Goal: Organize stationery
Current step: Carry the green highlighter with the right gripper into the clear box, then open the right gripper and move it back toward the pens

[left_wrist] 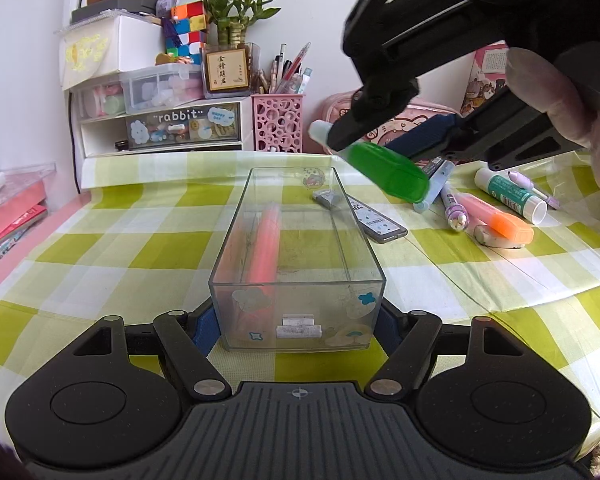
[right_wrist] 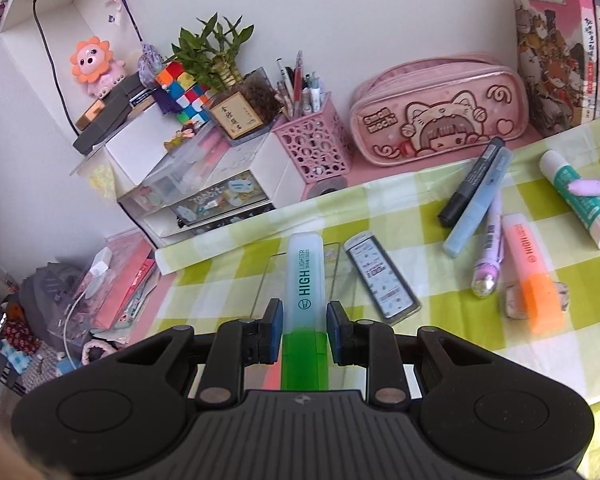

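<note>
The left gripper (left_wrist: 298, 320) clamps the near end of the clear plastic box (left_wrist: 296, 256) between its jaws, probably to steady it on the table (left_wrist: 100, 248) while things are dropped in. The right gripper (right_wrist: 303, 322) has its jaws narrowed onto the green highlighter (right_wrist: 304, 280), gripped where the pale barrel meets the green cap; the left wrist view shows it held in the air just beyond the box's far right corner, cap end lowest. I judge it is on its way into the box.

Inside the box lies one pink highlighter (left_wrist: 266, 240). Loose on the checked cloth to the right I count one orange highlighter (right_wrist: 534, 276), one blue highlighter (right_wrist: 476, 208), one black marker (right_wrist: 470, 184), one purple pen (right_wrist: 490, 256), one glue stick (right_wrist: 580, 196) with a small lilac item across it, and one flat lead case (right_wrist: 382, 278). Something pale lies under the orange highlighter's cap; I cannot tell what.
</note>
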